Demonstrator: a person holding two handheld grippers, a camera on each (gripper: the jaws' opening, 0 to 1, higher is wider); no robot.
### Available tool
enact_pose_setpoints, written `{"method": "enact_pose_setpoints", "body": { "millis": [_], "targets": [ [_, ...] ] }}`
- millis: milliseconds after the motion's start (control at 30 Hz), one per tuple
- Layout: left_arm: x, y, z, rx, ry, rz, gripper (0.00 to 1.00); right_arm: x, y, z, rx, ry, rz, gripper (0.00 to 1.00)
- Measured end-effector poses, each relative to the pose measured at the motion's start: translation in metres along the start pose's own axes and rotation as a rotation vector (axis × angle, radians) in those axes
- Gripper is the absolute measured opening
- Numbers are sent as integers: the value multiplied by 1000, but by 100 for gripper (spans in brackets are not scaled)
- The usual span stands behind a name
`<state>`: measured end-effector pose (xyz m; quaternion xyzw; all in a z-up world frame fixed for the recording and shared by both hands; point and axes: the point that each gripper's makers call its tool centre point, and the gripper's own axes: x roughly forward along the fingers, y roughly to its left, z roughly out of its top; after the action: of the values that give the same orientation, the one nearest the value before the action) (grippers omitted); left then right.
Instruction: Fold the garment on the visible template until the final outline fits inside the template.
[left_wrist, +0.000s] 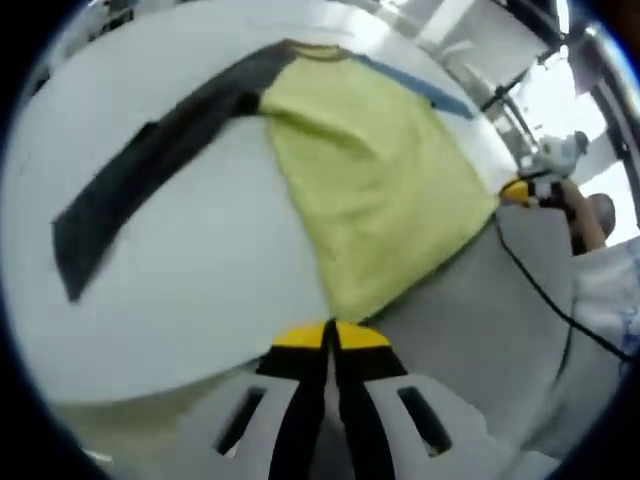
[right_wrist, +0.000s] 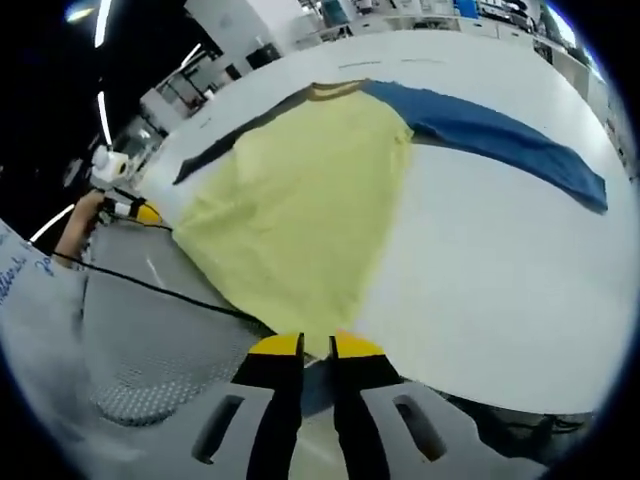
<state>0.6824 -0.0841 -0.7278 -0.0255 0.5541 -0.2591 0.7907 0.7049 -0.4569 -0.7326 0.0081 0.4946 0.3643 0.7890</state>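
Left gripper (left_wrist: 330, 335) clenched at yellow garment (left_wrist: 375, 190) hem; right gripper (right_wrist: 316, 345) slightly parted; no writing readable

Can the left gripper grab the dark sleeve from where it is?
Probably yes. The left gripper sits at the shirt's hem, and only bare white table lies between it and the dark sleeve, though it's a stretch away.

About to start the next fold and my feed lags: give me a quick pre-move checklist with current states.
1. Left gripper at the hem of the yellow garment: ok; jaws look shut, cloth between them cannot tell.
2. Right gripper at the hem: ok; whether it grips cloth cannot tell.
3. Dark sleeve spread flat on the white table: ok.
4. Blue sleeve spread flat: ok.
5. Template outline visible: cannot tell.
6. Garment body folded: not ok.
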Motion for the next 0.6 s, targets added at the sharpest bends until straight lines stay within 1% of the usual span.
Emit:
{"method": "enact_pose_setpoints", "body": {
  "millis": [33, 67, 133, 167, 200, 233, 333, 367, 400, 433, 467, 533, 567, 600],
  "targets": [
    [-3, -1, 9, 36, -44, 8, 0, -1, 2, 3, -15, -5, -1, 12],
    [-6, -2, 12, 49, -62, 8, 0, -1, 5, 8, -31, -15, -3, 13],
    [-14, -7, 16, 48, -77, -2, 2, -3, 10, 15, -54, -29, 0, 15],
    [-17, -10, 23, 60, -114, -2, 5, -3, 12, 19, -70, -40, -2, 17],
    [-20, -12, 25, 65, -128, -6, 7, -3, 13, 24, -91, -55, -7, 19],
    [-23, -14, 28, 70, -142, -9, 9, -3, 15, 26, -94, -57, -6, 22],
    [-33, -21, 46, 109, -243, -22, 22, -4, 18, 37, -136, -82, -12, 28],
    [-35, -23, 46, 100, -241, -26, 26, -5, 19, 39, -141, -83, -12, 29],
    [-38, -25, 50, 113, -266, -25, 28, -5, 21, 43, -154, -93, -13, 31],
    [-40, -24, 56, 138, -297, -15, 30, -6, 22, 47, -171, -106, -15, 34],
    [-43, -26, 58, 150, -306, -4, 32, -7, 25, 51, -186, -118, -15, 36],
    [-47, -27, 63, 203, -334, 10, 32, -9, 31, 58, -199, -135, -14, 39],
    [-49, -27, 65, 217, -351, 27, 36, -10, 34, 63, -211, -151, -16, 41],
    [-50, -28, 64, 215, -348, 27, 40, -11, 37, 67, -226, -164, -18, 43]
  ]
}}
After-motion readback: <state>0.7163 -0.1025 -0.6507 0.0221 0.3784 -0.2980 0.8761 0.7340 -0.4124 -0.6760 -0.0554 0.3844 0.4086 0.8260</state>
